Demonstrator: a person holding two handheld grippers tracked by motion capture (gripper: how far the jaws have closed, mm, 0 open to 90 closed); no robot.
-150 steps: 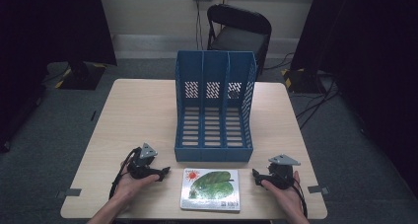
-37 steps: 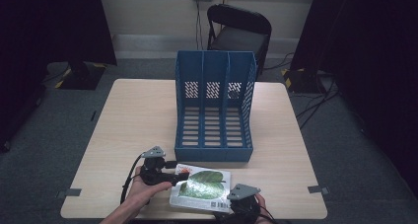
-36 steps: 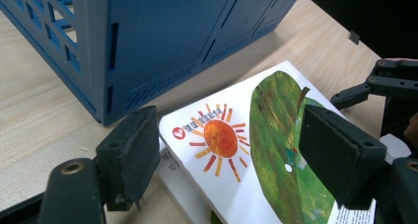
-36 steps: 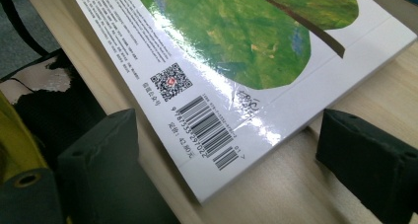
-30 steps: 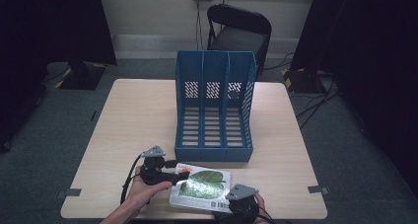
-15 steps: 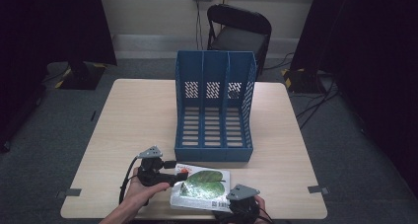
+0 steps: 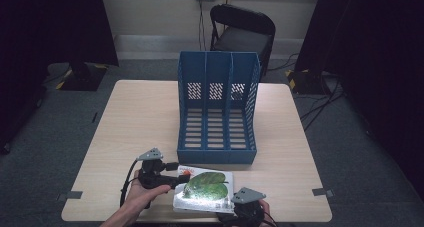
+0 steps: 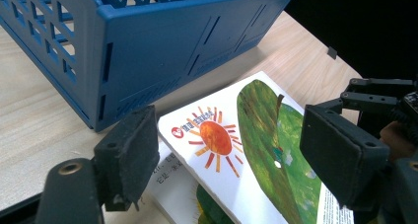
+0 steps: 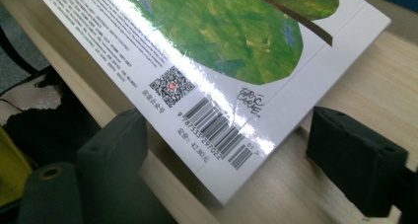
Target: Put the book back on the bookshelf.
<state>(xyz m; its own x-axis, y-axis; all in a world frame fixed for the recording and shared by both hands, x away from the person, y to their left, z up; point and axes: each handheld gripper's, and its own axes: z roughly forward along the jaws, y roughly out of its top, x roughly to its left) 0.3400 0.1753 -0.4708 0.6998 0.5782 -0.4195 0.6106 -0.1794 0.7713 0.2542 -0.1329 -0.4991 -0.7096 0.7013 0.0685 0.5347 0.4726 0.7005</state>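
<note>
- Blue plastic file rack [image 7: 217, 107] with three slots stands at the middle of the pale wooden table [image 7: 130, 122], its open side facing the near edge; all three slots look empty.
- White picture book [image 7: 205, 189] with a big green leaf and a red-orange sun on its cover lies just near of the rack, at the table's near edge, slightly skewed.
- In the left gripper view the book's [image 8: 256, 145] sun corner is raised off another printed white sheet or page [image 8: 170, 192] lying beneath it; whether that belongs to the same book I cannot tell.
- Left gripper [image 7: 172, 174], held in a hand [image 7: 142, 194], sits at the book's left edge; its jaws are spread wide with the sun corner between them, neither pad touching the cover.
- Right gripper [image 7: 247, 204] is at the book's near right corner, at the table edge.
- In the right gripper view its jaws gape apart on either side of the barcode corner of the book [image 9: 222, 76], which overhangs the table edge [image 9: 315, 204]; the pads are clear of it.
- A dark folding chair [image 7: 242, 32] stands beyond the table's far side.
</note>
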